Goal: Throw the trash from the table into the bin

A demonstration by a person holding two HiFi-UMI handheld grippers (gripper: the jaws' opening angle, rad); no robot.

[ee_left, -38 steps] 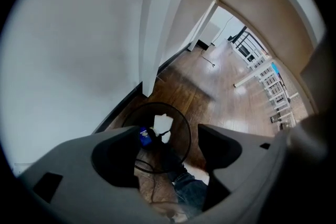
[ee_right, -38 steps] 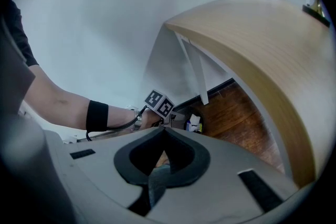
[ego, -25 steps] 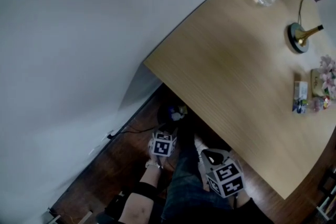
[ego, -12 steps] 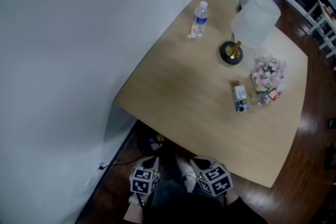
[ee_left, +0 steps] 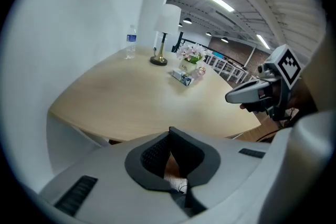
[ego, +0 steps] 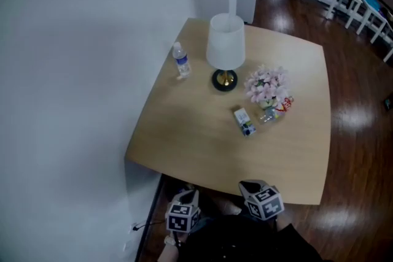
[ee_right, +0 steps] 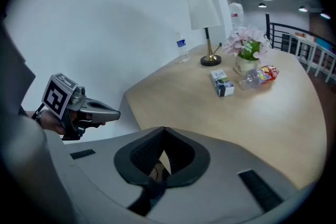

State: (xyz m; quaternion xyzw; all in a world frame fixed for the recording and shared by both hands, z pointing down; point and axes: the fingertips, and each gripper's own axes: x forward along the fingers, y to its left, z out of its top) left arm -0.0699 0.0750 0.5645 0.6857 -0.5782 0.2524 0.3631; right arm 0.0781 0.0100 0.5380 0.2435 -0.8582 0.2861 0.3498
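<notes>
- Both my tools hang at the near edge of the surface (ego: 178, 150). The left tongs (ee_left: 169, 139) are clenched on nothing, and the right tongs (ee_right: 164, 136) are pressed together and equally empty.
- The trash I judge to be left lies mid-surface. A small carton (ego: 244, 121) rests on its side, and just to its right lies a crushed bottle (ego: 275, 110) with a red label, right beside the flowers (ego: 265, 81).
- The bin shows in none of my views, so I cannot say where it stands from here.
- The step in hand, as I read it, is reaching in for the next piece. To do it well I should spread one pair of tongs before it gets to the carton, not on top of it.
- The carton is the nearer and freer piece, so I would take it first. I would close across its narrow sides and lift it straight up.
- The crushed bottle needs more care: I would come in from the near right, away from the flowers, and pinch its flattened body.
- The lamp (ego: 225, 49) stands beyond both pieces and should be left untouched.
- The upright water bottle (ego: 180, 61), far left by the wall, may not be trash, so I would leave it until I am sure.
</notes>
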